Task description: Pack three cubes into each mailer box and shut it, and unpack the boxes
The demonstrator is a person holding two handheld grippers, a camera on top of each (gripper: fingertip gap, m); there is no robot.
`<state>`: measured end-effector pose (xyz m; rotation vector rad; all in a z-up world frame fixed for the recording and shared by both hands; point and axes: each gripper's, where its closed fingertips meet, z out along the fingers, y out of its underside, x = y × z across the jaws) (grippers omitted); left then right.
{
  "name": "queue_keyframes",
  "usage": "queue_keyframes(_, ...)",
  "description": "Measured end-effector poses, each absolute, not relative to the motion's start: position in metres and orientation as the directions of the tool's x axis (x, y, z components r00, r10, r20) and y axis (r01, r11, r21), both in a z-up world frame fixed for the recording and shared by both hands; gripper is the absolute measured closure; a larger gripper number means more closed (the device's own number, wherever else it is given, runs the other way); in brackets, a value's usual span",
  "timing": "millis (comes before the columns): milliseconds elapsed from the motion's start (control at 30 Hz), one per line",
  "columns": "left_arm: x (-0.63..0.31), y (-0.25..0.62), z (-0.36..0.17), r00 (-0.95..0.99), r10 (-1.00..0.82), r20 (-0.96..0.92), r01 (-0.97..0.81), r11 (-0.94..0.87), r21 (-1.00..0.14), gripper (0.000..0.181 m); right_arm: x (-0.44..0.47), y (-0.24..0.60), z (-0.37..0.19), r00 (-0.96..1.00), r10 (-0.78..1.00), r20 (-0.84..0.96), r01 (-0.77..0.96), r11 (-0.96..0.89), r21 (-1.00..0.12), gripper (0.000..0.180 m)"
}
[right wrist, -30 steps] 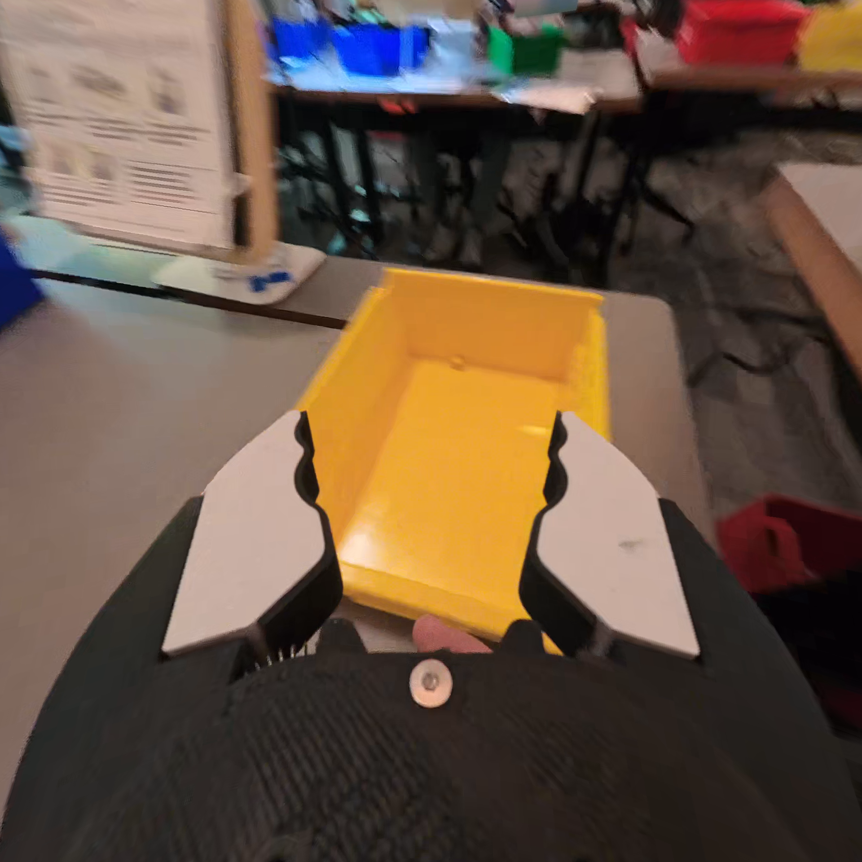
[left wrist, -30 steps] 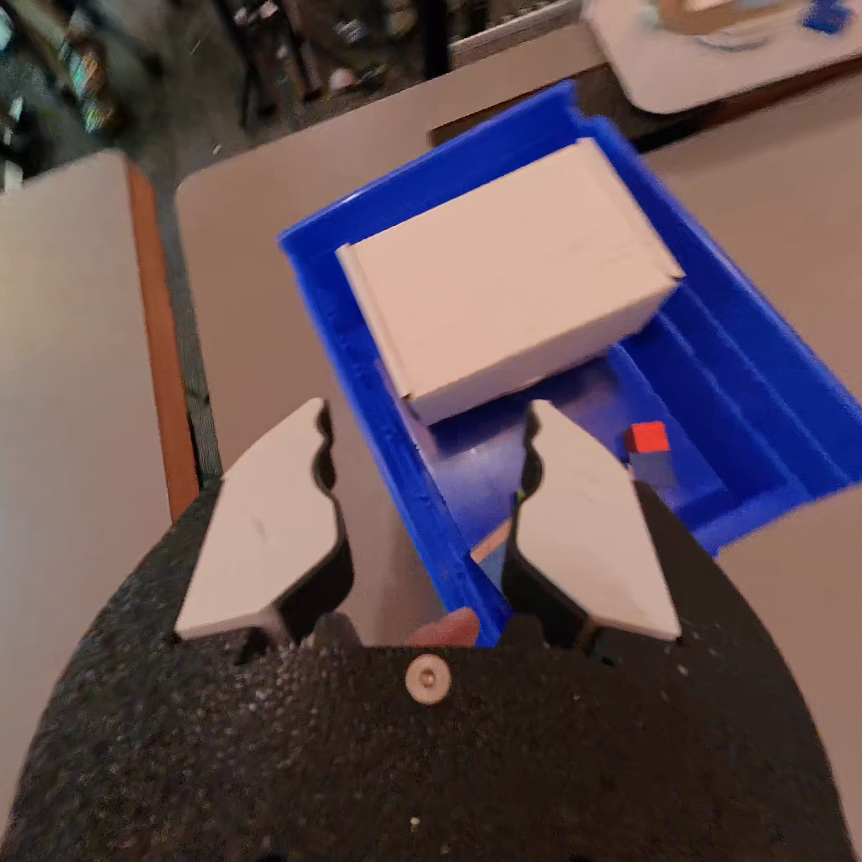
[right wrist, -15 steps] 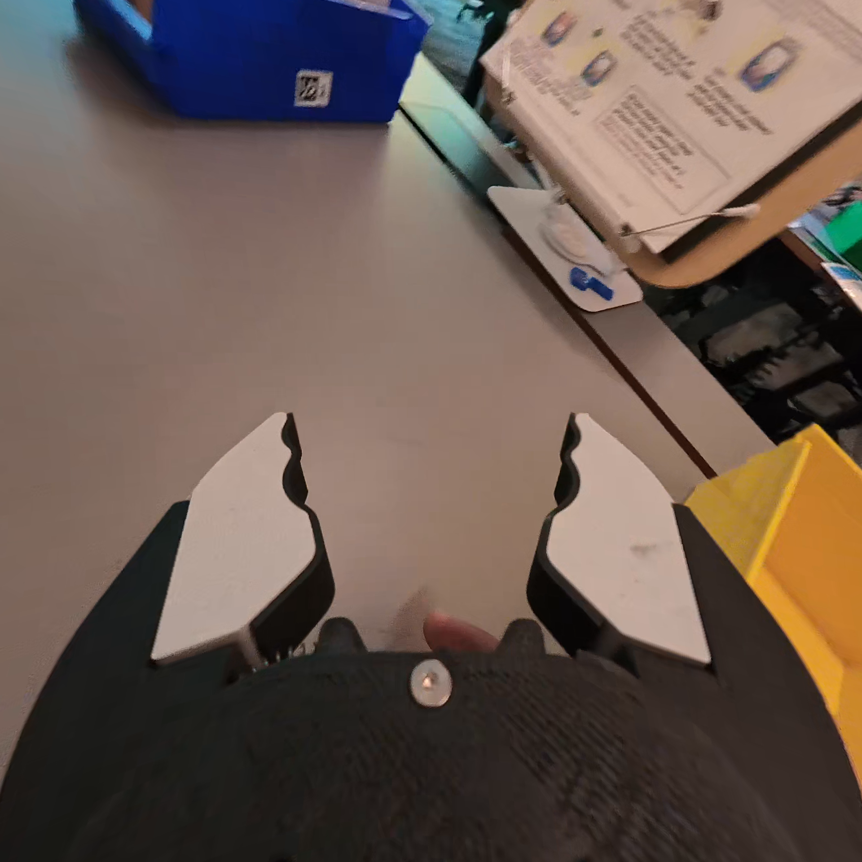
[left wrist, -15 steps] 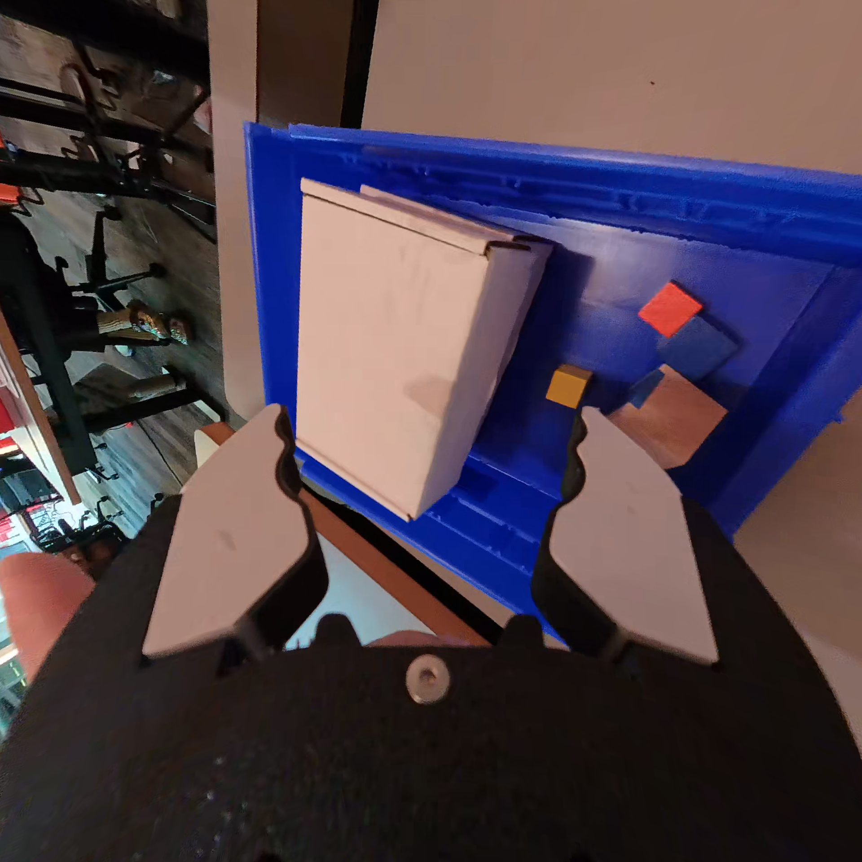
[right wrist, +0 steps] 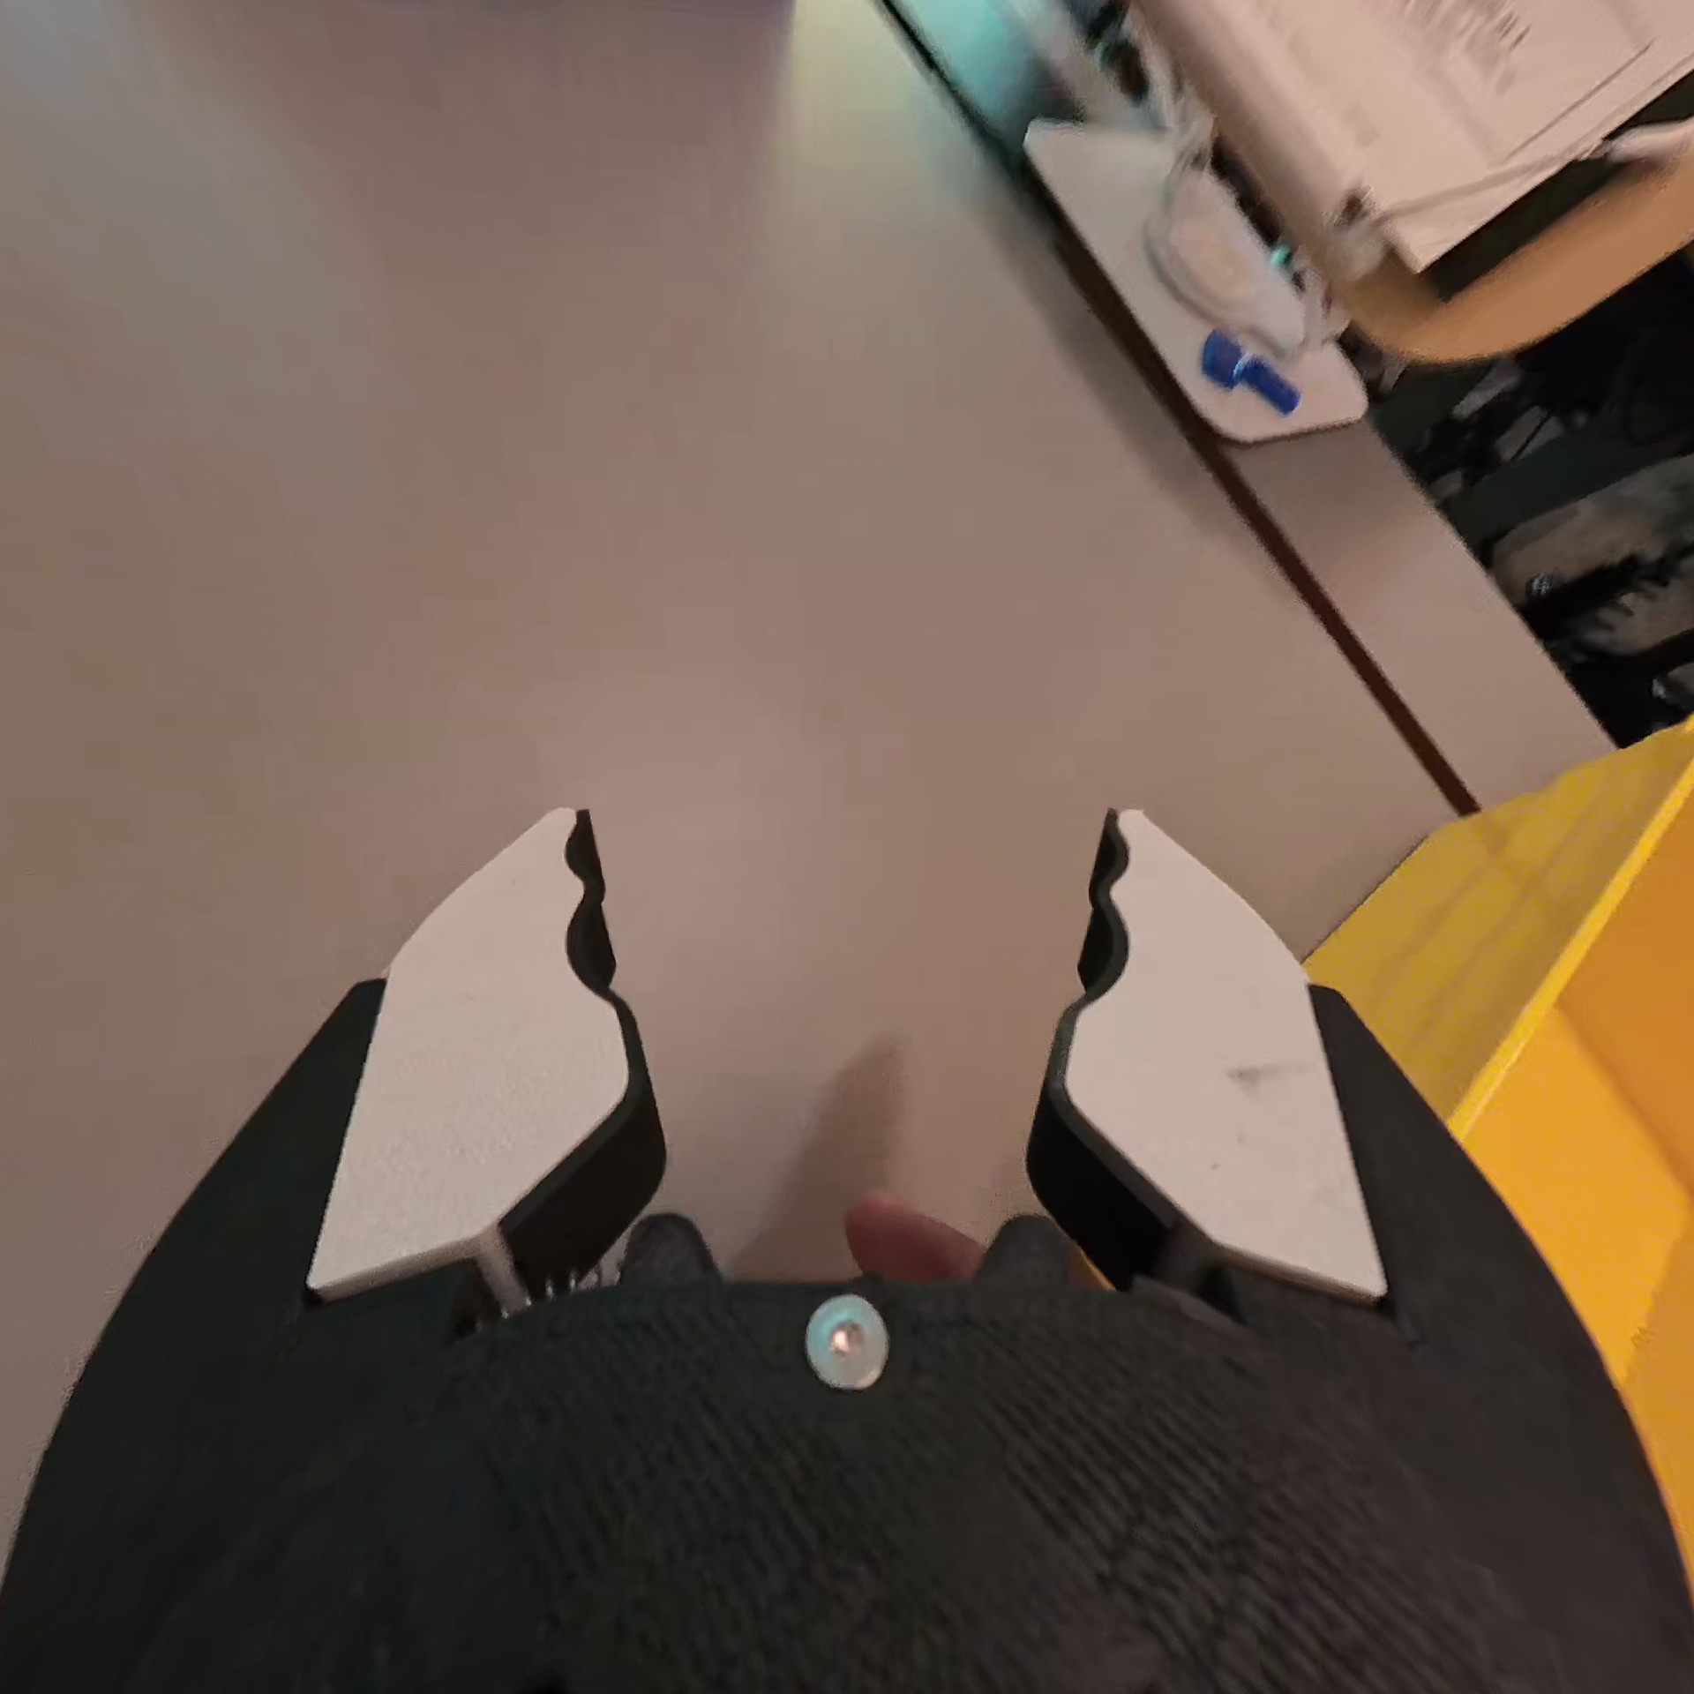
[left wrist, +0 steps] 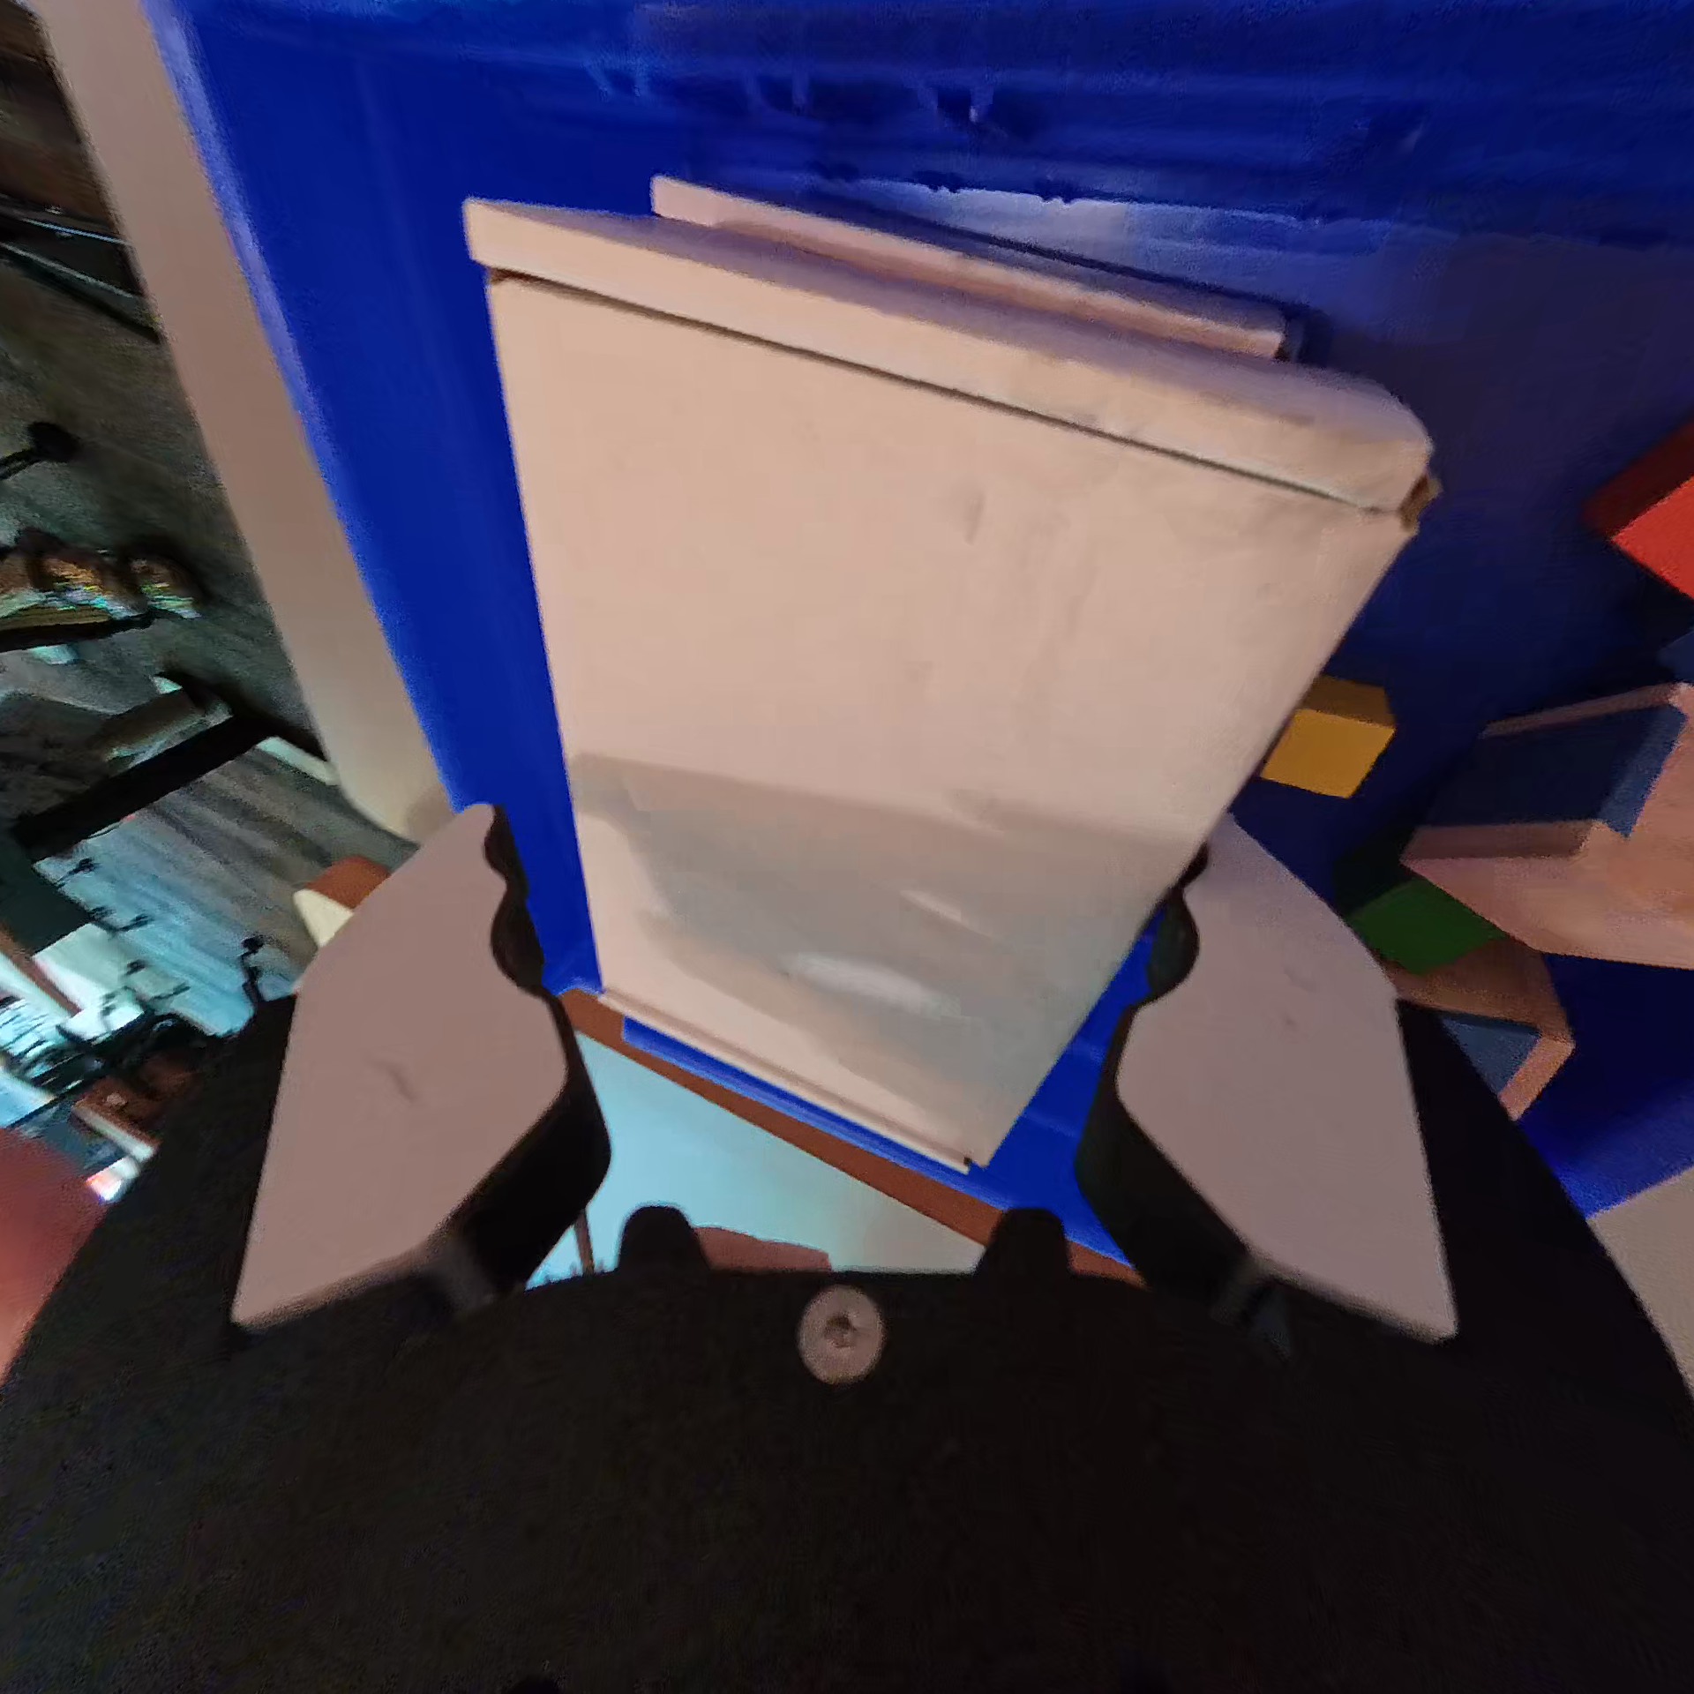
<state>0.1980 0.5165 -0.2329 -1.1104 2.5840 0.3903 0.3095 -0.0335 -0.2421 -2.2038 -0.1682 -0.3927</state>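
A closed white mailer box (left wrist: pixel 917 642) lies in a blue bin (left wrist: pixel 385 385) in the left wrist view. My left gripper (left wrist: pixel 848 834) is open, its two fingers either side of the box's near end, not clamped on it. To the right in the bin lie a yellow cube (left wrist: pixel 1329 747), a red cube (left wrist: pixel 1650 522), a blue cube (left wrist: pixel 1558 779), a green cube (left wrist: pixel 1421 921) and a tan cardboard piece (left wrist: pixel 1577 880). My right gripper (right wrist: pixel 848 816) is open and empty over the bare grey table (right wrist: pixel 550 458).
A yellow bin (right wrist: pixel 1577 1008) stands at the right of the right gripper. A white stand base (right wrist: pixel 1192 293) with a paper sheet holder (right wrist: pixel 1393 110) sits behind the table's far edge. The table edge and floor show left of the blue bin (left wrist: pixel 137 687). Left tips to right tips: about 55 centimeters. The yellow cube (left wrist: pixel 1329 747) sits 6 centimeters or so from the ends of my left fingers.
My left gripper swung over the blue bin and came down close, straddling the white box. My right gripper turned away from the yellow bin to face the bare table and drew nearer to it.
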Motion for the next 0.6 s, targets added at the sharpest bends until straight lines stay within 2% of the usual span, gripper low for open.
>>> queue_keyframes(100,0.199,0.516,-0.245,-0.649,-0.699,-0.302,-0.753,0.647,0.120,0.048,0.303,-0.032,-0.253,0.946,0.034,0.323,0.270,-0.635,-0.724,0.079)
queue_keyframes(200,0.197,0.522,-0.258,-0.655,-0.698,-0.288,-0.752,0.640,0.159,0.034,0.293,-0.024,-0.256,0.957,0.076,0.281,0.267,-0.610,-0.746,0.081)
queue_keyframes(367,0.196,0.523,-0.257,-0.661,-0.703,-0.261,-0.750,0.631,0.200,0.034,0.294,-0.025,-0.274,0.945,0.111,0.308,0.300,-0.671,-0.678,0.081)
queue_keyframes(467,0.194,0.526,-0.255,-0.700,-0.661,-0.272,-0.714,0.643,0.276,0.037,0.293,-0.020,-0.276,0.948,0.112,0.298,0.294,-0.665,-0.686,0.082)
queue_keyframes(600,0.191,0.527,-0.254,-0.717,-0.622,-0.315,-0.697,0.653,0.297,0.038,0.293,-0.018,-0.278,0.947,0.105,0.302,0.293,-0.664,-0.688,0.084)
